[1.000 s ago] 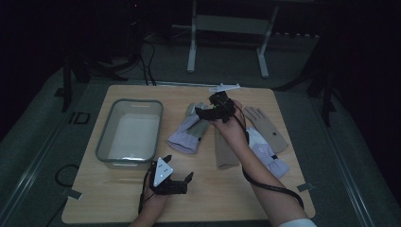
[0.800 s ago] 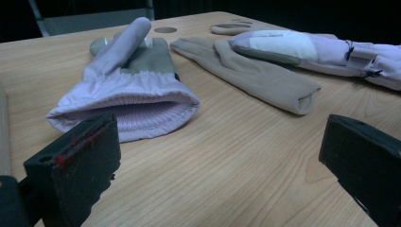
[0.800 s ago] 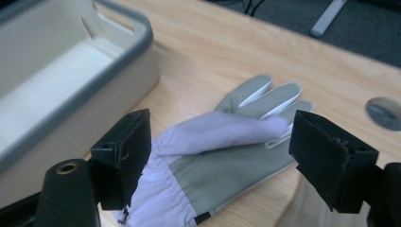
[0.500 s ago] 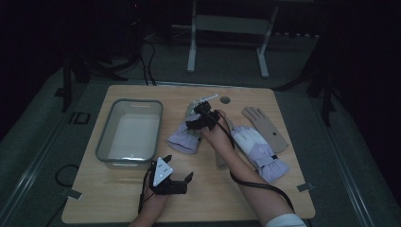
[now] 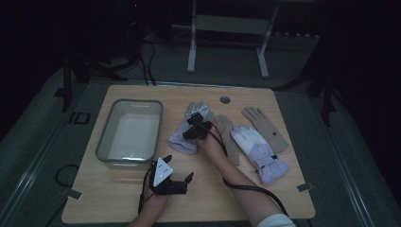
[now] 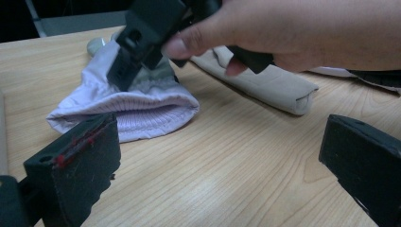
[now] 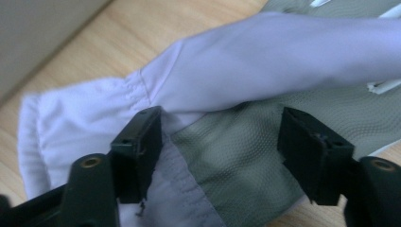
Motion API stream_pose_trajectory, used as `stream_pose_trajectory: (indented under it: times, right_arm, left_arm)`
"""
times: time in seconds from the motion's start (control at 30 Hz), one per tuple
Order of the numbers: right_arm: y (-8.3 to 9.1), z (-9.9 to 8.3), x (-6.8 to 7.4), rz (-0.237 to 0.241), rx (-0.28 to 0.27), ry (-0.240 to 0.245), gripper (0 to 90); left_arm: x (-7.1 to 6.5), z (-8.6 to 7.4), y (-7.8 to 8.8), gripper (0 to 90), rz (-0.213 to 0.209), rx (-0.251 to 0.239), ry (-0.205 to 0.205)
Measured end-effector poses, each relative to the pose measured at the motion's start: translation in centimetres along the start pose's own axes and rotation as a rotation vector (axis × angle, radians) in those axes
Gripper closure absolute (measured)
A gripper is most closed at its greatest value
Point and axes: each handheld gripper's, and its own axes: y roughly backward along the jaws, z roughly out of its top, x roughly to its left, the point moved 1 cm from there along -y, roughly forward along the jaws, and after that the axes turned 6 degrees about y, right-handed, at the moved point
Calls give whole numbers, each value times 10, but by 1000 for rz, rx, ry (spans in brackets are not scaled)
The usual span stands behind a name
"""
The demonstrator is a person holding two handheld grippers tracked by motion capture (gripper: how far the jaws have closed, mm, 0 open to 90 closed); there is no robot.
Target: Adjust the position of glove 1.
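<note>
1. My right gripper (image 5: pixel 193 130) has just been closing, its jaws set down on the lilac ski glove (image 7: pixel 265 61) beside the clear bin (image 5: pixel 106 142), fabric between them, not yet pinched.
2. It looks soft, light and floppy; I'd pinch the gathered cuff (image 6: pixel 142 116).
3. My left gripper (image 5: pixel 178 182) rests open, holding nothing.

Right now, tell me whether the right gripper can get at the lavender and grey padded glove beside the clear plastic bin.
Probably yes. The right gripper is over the lavender and grey padded glove, its jaws closing either side of the fabric, nothing between them and it.
</note>
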Motion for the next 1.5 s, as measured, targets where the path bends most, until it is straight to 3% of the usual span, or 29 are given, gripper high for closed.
stream_pose_trajectory:
  times: [0.13, 0.2, 0.3, 0.33, 0.37, 0.4, 0.47, 0.67, 0.9, 1.1, 1.27, 1.43, 1.5]
  right_arm:
    - [0, 0, -1, 12, 21, 31, 432]
    - [1, 1, -1, 21, 31, 64, 528]
    - [1, 1, -2, 29, 36, 64, 592]
    - [1, 2, -2, 31, 42, 67, 631]
    - [3, 3, -4, 40, 63, 55, 734]
    - [3, 3, -4, 40, 63, 55, 734]
    - [8, 7, -5, 38, 98, 89, 827]
    - [29, 7, -13, 14, 69, 150, 853]
    - [74, -3, -18, 0, -13, 197, 853]
    - [110, -22, -14, -26, -60, 229, 851]
    - [117, -46, -5, -24, -53, 265, 851]
    - [101, -63, 0, -31, -30, 254, 845]
    - [92, -68, -1, -8, -18, 232, 844]
  left_arm:
    - [0, 0, 0, 0, 3, 3, 4]
    - [1, 0, 0, 0, 2, 3, 5]
    - [1, 0, 0, 0, 3, 5, 4]
    - [0, 0, 0, 0, 4, 5, 4]
    - [1, 0, 0, 0, 4, 5, 5]
    - [1, 0, 0, 0, 4, 5, 5]
    - [1, 0, 0, 0, 5, 4, 7]
    - [1, 0, 0, 0, 2, 4, 10]
    - [0, 0, 0, 0, 8, 6, 3]
    - [0, 0, 0, 1, 12, 7, 6]
    - [-1, 0, 0, 0, 13, 8, -2]
    - [0, 0, 0, 0, 12, 7, 7]
    - [0, 0, 0, 0, 12, 8, 3]
